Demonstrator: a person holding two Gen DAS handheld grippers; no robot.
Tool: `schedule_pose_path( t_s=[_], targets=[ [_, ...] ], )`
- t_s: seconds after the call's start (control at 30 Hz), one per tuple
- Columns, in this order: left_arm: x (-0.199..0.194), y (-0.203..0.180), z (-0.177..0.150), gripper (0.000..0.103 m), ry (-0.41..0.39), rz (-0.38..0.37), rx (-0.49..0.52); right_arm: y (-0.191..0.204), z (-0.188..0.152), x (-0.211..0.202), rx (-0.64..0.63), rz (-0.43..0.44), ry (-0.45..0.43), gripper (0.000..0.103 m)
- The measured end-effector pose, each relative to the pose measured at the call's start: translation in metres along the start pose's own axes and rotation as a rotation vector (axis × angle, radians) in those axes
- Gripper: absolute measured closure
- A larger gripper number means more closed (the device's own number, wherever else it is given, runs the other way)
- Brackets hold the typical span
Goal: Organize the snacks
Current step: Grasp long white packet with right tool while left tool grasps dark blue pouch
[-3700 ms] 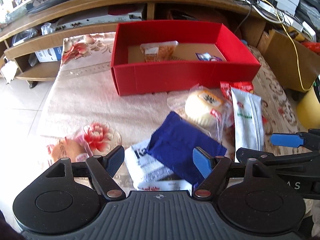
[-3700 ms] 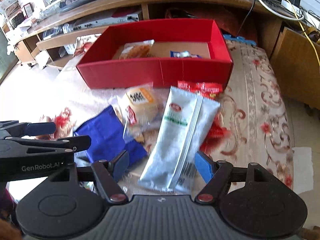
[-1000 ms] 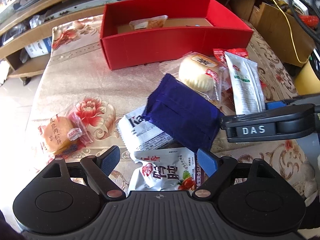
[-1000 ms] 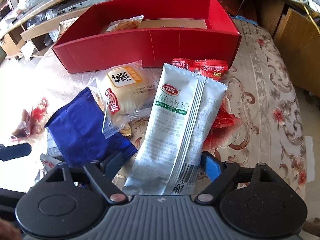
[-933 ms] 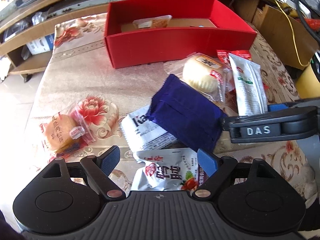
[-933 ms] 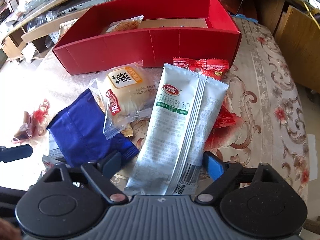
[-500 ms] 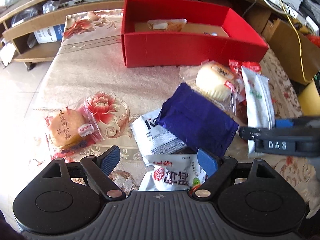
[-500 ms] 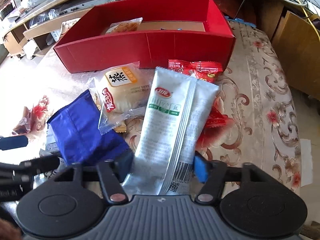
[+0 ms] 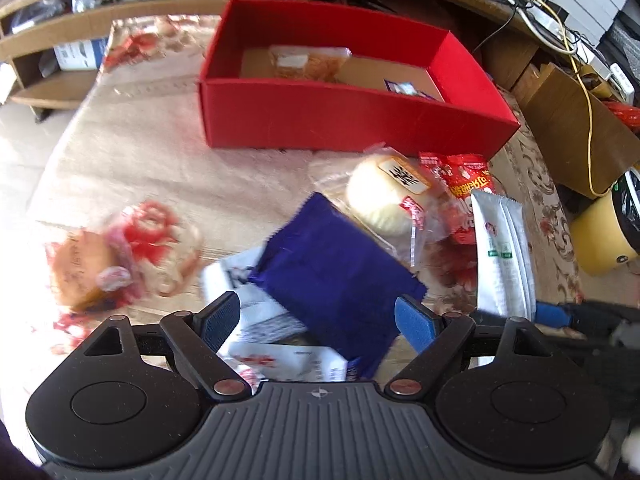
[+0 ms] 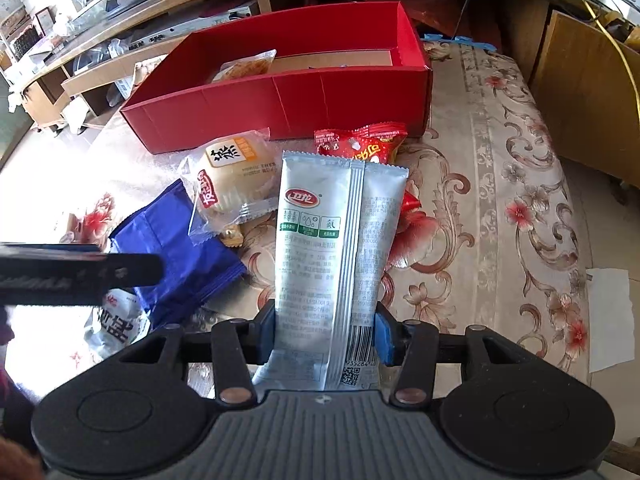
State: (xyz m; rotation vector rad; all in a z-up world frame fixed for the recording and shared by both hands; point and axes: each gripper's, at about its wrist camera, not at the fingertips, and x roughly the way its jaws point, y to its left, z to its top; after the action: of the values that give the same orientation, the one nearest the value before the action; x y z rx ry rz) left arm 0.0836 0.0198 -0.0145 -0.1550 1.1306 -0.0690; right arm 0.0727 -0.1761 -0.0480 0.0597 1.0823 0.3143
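Note:
My right gripper (image 10: 325,336) is closing its jaws, and both blue pads press the sides of a long silver snack packet (image 10: 332,232) at its near end. The packet (image 9: 500,252) lies pointing toward the red box (image 10: 280,108). My left gripper (image 9: 318,320) stands open above a dark blue packet (image 9: 332,272) and white packets (image 9: 256,308), touching none. A wrapped bun (image 10: 232,176) and a red packet (image 10: 360,144) lie in front of the box. Two snacks sit inside the box (image 9: 340,120).
Another wrapped bun (image 9: 84,268) lies alone at the left on the floral tablecloth. A yellow container (image 9: 604,236) and a cardboard box (image 9: 568,128) stand off the right side. Wooden shelves with cables run behind the red box.
The right jaws have come together from wide apart onto the silver packet. The left gripper has shifted sideways and rolled, staying open.

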Motion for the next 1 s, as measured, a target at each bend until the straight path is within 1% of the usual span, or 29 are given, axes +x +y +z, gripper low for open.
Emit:
schedule_pose_path(
  t_s=[0.1,0.17,0.27,0.33,0.43,0.5,0.6,0.67,0.73,0.77,0.83,0.87,0.9,1.0],
  targets=[
    [0.010,-0.004,0.008,0.014,0.015,0.002,-0.033,-0.002,-0.002,-0.003,0.001,0.014,-0.003,0.059],
    [0.016,-0.009,0.014,0.012,0.009,0.013,-0.029,-0.002,-0.003,-0.004,0.001,0.019,0.000,0.059],
    [0.022,-0.021,0.014,0.008,-0.002,0.049,0.033,-0.002,-0.006,-0.003,-0.008,0.017,0.011,0.059],
    [0.026,-0.026,0.012,0.009,-0.016,0.088,0.083,-0.002,-0.007,-0.002,-0.009,0.014,0.017,0.059],
    [0.025,-0.024,0.010,0.014,-0.026,0.104,0.106,0.000,-0.008,-0.002,-0.019,0.013,0.019,0.059],
    [0.021,-0.022,0.007,0.025,-0.032,0.105,0.122,0.000,-0.008,0.000,-0.024,0.013,0.023,0.059],
    [0.015,-0.020,0.002,0.036,-0.034,0.087,0.151,0.001,-0.010,0.004,-0.031,0.004,0.039,0.059],
    [0.012,-0.019,-0.001,0.036,-0.032,0.079,0.158,0.001,-0.011,0.006,-0.035,0.001,0.044,0.058],
    [0.013,-0.017,0.000,0.036,-0.034,0.070,0.146,0.002,-0.011,0.006,-0.035,-0.001,0.045,0.058],
    [0.013,-0.017,0.002,0.034,-0.035,0.067,0.139,0.002,-0.011,0.006,-0.033,-0.003,0.046,0.058],
    [0.015,-0.018,0.004,0.024,-0.030,0.056,0.122,0.001,-0.009,0.006,-0.025,-0.005,0.046,0.057],
    [0.017,-0.019,0.005,0.015,-0.024,0.053,0.109,0.001,-0.008,0.006,-0.021,-0.005,0.043,0.057],
    [0.019,-0.020,0.006,0.010,-0.017,0.051,0.094,-0.001,-0.007,0.006,-0.014,-0.006,0.041,0.055],
    [0.025,-0.028,0.008,0.006,-0.020,0.093,0.093,-0.004,-0.004,0.004,0.004,-0.009,0.037,0.052]
  ],
)
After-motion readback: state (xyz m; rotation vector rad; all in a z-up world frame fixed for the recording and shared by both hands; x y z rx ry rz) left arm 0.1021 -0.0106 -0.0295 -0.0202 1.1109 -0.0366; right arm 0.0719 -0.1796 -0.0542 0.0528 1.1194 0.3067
